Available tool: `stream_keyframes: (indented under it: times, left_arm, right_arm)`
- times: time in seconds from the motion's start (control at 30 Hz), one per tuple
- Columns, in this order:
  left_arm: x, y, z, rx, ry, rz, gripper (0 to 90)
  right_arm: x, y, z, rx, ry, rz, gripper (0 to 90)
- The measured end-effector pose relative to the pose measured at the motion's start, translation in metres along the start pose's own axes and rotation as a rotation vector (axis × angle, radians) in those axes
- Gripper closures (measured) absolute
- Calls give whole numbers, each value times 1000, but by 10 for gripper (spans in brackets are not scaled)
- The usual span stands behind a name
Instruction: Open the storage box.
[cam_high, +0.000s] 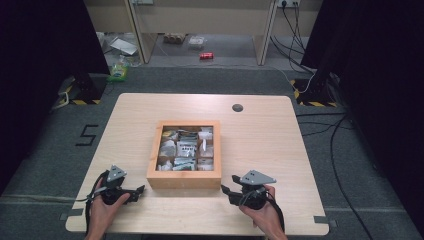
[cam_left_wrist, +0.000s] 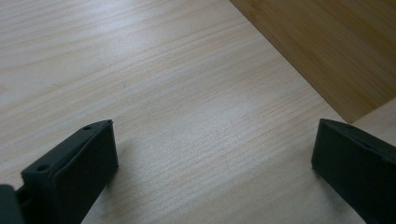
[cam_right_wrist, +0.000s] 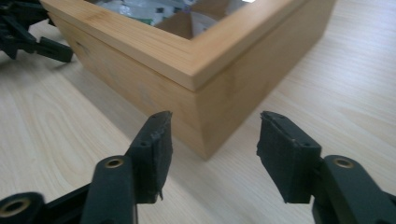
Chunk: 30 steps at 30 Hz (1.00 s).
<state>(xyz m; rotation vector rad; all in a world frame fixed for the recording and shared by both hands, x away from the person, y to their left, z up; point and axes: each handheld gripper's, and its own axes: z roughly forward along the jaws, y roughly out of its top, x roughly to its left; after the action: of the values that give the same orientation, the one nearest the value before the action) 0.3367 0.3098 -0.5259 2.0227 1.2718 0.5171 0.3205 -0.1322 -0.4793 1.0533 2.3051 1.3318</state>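
A square wooden box (cam_high: 184, 178) with a clear lid stands at the middle of the table; several small packets (cam_high: 186, 148) lie in its compartments. My left gripper (cam_high: 139, 190) rests near the table's front, left of the box, and is open, pointing at the box's near left corner (cam_left_wrist: 336, 51). My right gripper (cam_high: 224, 189) rests right of the box and is open too. In the right gripper view its jaws flank the box's near right corner (cam_right_wrist: 205, 88) without touching it. The left gripper (cam_right_wrist: 28, 32) shows far off there.
The light wood table (cam_high: 260, 135) has a round cable hole (cam_high: 237, 107) at its back right. Bare tabletop (cam_left_wrist: 163, 84) lies under the left gripper. Beyond the table, clutter and cables lie on the floor.
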Motion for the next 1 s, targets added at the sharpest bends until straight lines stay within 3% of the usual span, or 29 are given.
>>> stream_keyframes:
  times: [0.1, 0.3, 0.7, 1.0]
  left_arm:
    - [0, 0, 0, 0, 0, 0, 0]
    - [0, 0, 0, 0, 0, 0, 0]
    - [0, 0, 0, 0, 0, 0, 0]
    - [0, 0, 0, 0, 0, 0, 0]
  right_arm:
    - [8, 4, 9, -9, 13, -25, 495]
    - [8, 4, 19, -4, 6, -36, 551]
    - [8, 9, 20, -41, 8, -34, 586]
    - [10, 17, 19, -73, -1, -62, 604]
